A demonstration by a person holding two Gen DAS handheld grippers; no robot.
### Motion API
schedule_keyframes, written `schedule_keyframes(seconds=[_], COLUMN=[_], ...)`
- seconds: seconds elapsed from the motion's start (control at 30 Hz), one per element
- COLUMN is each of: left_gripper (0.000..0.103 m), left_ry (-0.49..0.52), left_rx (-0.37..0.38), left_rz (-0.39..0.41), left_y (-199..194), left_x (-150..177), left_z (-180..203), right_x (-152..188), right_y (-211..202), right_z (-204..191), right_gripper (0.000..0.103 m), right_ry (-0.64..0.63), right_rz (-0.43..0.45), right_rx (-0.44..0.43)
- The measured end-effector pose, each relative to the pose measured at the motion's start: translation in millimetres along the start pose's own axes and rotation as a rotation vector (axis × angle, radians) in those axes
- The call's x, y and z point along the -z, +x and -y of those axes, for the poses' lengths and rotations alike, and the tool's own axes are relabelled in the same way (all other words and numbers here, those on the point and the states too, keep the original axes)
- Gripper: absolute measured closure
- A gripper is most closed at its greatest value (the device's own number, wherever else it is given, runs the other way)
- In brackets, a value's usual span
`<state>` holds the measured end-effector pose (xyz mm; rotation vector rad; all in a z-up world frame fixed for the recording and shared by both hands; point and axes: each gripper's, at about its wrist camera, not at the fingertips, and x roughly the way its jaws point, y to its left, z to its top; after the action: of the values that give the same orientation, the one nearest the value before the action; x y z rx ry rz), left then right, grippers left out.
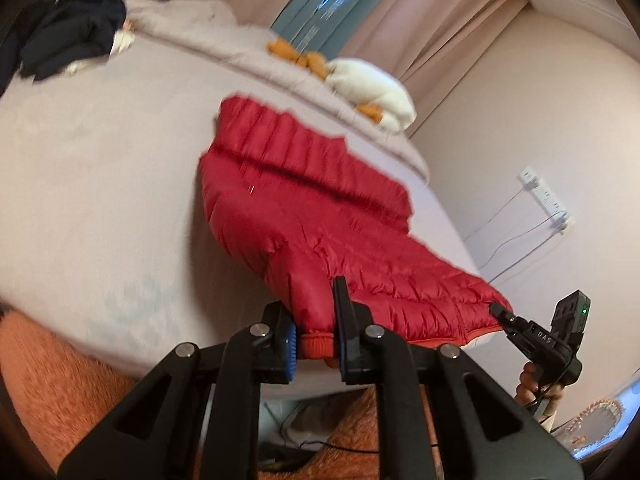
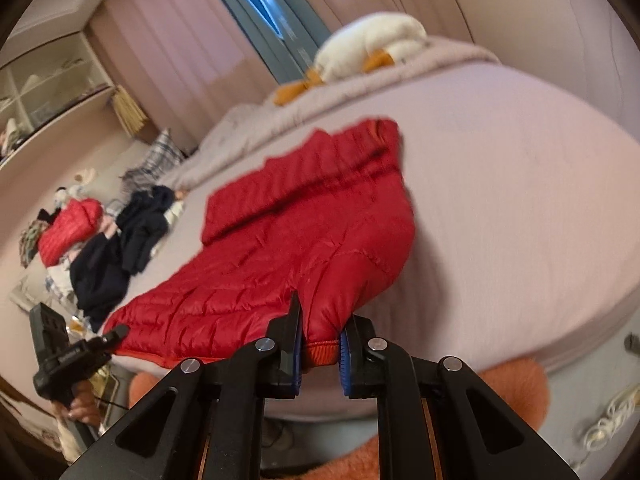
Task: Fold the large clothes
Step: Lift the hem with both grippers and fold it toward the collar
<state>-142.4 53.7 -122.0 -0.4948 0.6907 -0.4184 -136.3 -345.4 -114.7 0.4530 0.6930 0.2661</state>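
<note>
While the red puffer jacket [image 1: 304,216] is spread across the bed [image 1: 100,168] toward its near edge, one ribbed cuff [image 1: 318,346] is seen in the left wrist view clamped between the pads of the left tongs [image 1: 314,344], which are closed on it just past that edge. At the jacket's other near end, the right tongs [image 1: 498,312] are seen pinched on the fabric, held by a hand [image 1: 532,384]. A white plush toy [image 1: 372,92] is seen at the bed's far edge, and dark clothes [image 1: 68,36] lie at its far left corner.

From the right wrist view, the right tongs [image 2: 322,350] are shown closed on the other ribbed cuff [image 2: 322,354], also over the near edge. The left tongs [image 2: 116,334] are seen gripping the jacket's opposite end.
</note>
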Motion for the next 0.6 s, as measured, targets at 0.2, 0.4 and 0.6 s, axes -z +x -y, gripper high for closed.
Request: schedule_keyframes(seconds=[0.2, 0.4, 0.6], left_gripper=[0.089, 0.089, 0.089], left_ry=[0.057, 0.101, 0.147], left_rx=[0.044, 0.088, 0.077], left_rz=[0.096, 0.164, 0.193], left_y=[-24.0, -54.8, -81.4], left_x=[-30.0, -43.5, -46.7], left_z=[22.8, 40.2, 57.6], right_x=[-17.7, -29.4, -28.2], right_y=[-20.2, -45.1, -64.4], right_z=[-17.4, -32.0, -44.5], right_gripper=[0.088, 0.088, 0.088], right_ry=[-0.060, -0.115, -0.151], right_rz=[0.095, 0.172, 0.216], right_rx=[-0.028, -0.048, -0.052])
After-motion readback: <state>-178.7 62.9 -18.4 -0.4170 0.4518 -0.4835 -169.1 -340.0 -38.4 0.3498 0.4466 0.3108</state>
